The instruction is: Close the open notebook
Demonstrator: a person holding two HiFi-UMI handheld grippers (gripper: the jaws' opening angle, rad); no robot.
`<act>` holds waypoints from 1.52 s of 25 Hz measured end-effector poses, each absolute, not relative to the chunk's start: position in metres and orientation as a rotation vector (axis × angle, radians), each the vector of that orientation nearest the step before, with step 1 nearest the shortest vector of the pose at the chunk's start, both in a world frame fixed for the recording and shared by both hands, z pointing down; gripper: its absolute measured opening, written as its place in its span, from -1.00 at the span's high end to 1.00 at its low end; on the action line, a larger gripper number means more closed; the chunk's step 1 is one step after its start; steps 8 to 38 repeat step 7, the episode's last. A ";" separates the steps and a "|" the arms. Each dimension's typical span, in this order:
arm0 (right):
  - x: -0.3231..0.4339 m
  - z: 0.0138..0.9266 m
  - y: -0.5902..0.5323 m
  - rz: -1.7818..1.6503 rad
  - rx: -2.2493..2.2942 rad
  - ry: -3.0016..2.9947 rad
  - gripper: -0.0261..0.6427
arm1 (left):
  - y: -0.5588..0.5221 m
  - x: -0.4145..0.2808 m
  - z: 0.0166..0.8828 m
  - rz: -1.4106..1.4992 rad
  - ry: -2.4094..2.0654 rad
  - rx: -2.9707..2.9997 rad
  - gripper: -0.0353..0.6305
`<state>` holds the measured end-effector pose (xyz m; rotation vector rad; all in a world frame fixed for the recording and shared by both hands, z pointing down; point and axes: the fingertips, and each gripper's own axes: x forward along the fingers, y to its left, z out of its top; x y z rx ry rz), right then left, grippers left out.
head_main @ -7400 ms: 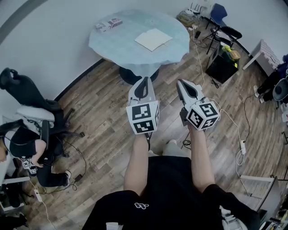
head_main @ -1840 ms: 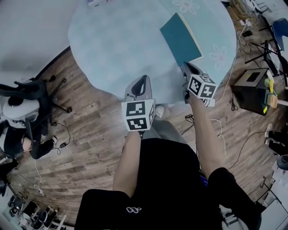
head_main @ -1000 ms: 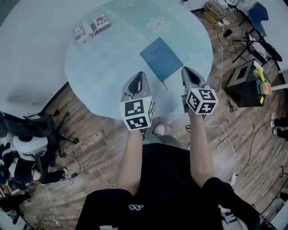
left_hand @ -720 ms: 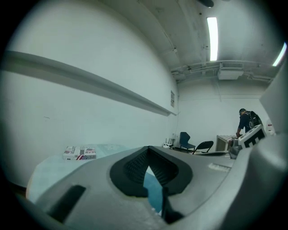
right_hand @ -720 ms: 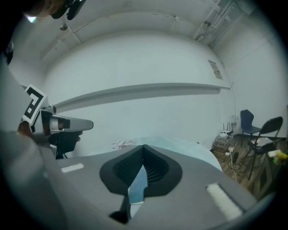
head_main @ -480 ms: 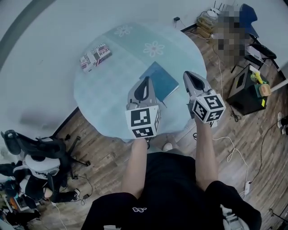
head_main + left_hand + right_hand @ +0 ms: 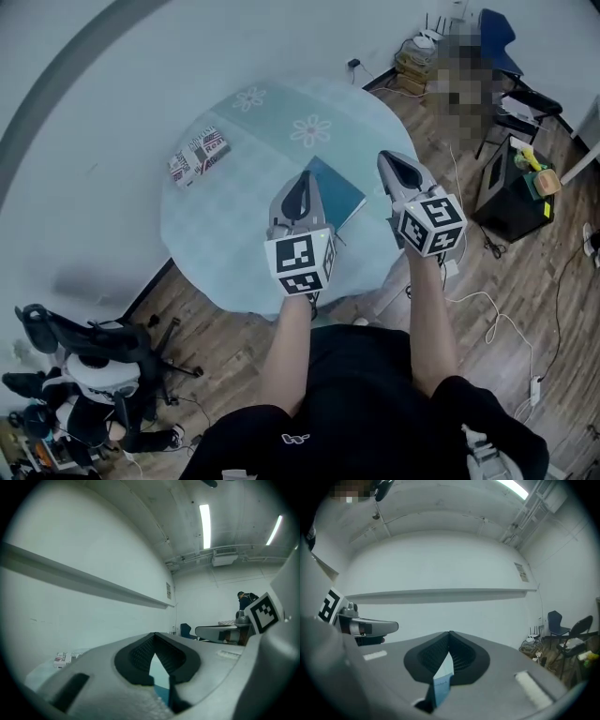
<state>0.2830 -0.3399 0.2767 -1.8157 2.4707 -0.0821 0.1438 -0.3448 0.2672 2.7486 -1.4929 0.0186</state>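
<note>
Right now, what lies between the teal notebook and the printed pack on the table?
Nothing. In the head view, only bare tablecloth stretches between the closed teal notebook and the printed pack.

Plank floor [image 7: 230, 342], white wall [image 7: 94, 187], office chair [image 7: 75, 337]

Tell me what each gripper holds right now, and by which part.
Nothing is held. The left gripper and right gripper are both shut and empty; the closed notebook lies on the table, clear of both.

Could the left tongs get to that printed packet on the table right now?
Probably yes: the packet lies in the open on the table, nothing between it and the left tongs, though they are shut and held above the tabletop.
</note>
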 end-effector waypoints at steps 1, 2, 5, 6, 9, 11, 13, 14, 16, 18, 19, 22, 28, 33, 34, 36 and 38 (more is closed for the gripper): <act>0.284 0.273 -0.339 -0.068 -1.815 2.473 0.89 | -0.343 0.148 0.265 0.011 -1.485 2.757 0.88; 0.284 0.271 -0.338 -0.059 -1.814 2.476 0.89 | -0.342 0.150 0.264 0.004 -1.480 2.763 0.88; 0.289 0.268 -0.334 -0.051 -1.820 2.477 0.89 | -0.338 0.155 0.262 -0.006 -1.467 2.767 0.88; 0.291 0.268 -0.332 -0.051 -1.824 2.474 0.89 | -0.337 0.156 0.262 -0.007 -1.464 2.766 0.88; 0.293 0.268 -0.331 -0.050 -1.828 2.472 0.89 | -0.336 0.158 0.262 -0.007 -1.460 2.766 0.88; 0.293 0.268 -0.331 -0.050 -1.828 2.472 0.89 | -0.336 0.158 0.262 -0.007 -1.460 2.766 0.88; 0.293 0.268 -0.331 -0.050 -1.828 2.472 0.89 | -0.336 0.158 0.262 -0.007 -1.460 2.766 0.88; 0.293 0.268 -0.331 -0.050 -1.828 2.472 0.89 | -0.336 0.158 0.262 -0.007 -1.460 2.766 0.88; 0.293 0.268 -0.331 -0.050 -1.828 2.472 0.89 | -0.336 0.158 0.262 -0.007 -1.460 2.766 0.88; 0.293 0.268 -0.331 -0.050 -1.828 2.472 0.89 | -0.336 0.158 0.262 -0.007 -1.460 2.766 0.88; 0.293 0.268 -0.331 -0.050 -1.828 2.472 0.89 | -0.336 0.158 0.262 -0.007 -1.460 2.766 0.88; 0.293 0.268 -0.331 -0.050 -1.828 2.472 0.89 | -0.336 0.158 0.262 -0.007 -1.460 2.766 0.88; 0.293 0.268 -0.331 -0.050 -1.828 2.472 0.89 | -0.336 0.158 0.262 -0.007 -1.460 2.766 0.88; 0.293 0.268 -0.331 -0.050 -1.828 2.472 0.89 | -0.336 0.158 0.262 -0.007 -1.460 2.766 0.88; 0.293 0.268 -0.331 -0.050 -1.828 2.472 0.89 | -0.336 0.158 0.262 -0.007 -1.460 2.766 0.88; 0.293 0.268 -0.331 -0.050 -1.828 2.472 0.89 | -0.336 0.158 0.262 -0.007 -1.460 2.766 0.88; 0.293 0.268 -0.331 -0.050 -1.828 2.472 0.89 | -0.336 0.158 0.262 -0.007 -1.460 2.766 0.88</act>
